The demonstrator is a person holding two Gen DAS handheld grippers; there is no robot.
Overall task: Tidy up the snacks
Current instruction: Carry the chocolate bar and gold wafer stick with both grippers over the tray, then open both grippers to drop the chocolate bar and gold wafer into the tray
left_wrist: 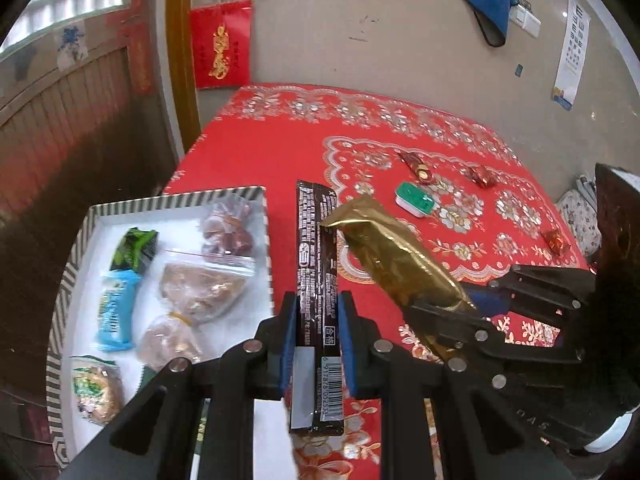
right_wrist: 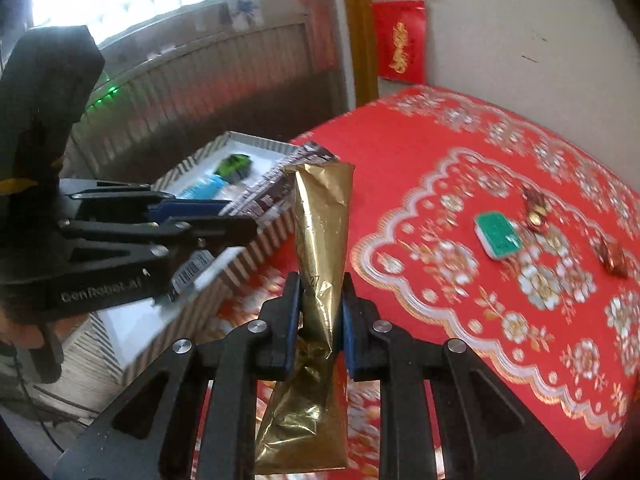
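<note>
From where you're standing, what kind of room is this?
Probably a lived-in home, not a lab. A table wears a red floral tablecloth, red paper decorations and an eye chart hang on the wall, and a striped tray holds snacks.

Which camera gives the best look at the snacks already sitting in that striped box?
The left wrist view: it looks down into the striped box, showing its wrapped snacks. The right wrist view shows only a sliver of the box, mostly hidden behind the left gripper.

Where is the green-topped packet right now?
The green-topped packet lies flat on the red tablecloth, right of centre in both wrist views, beside a red wrapped candy, beyond both grippers.
</note>
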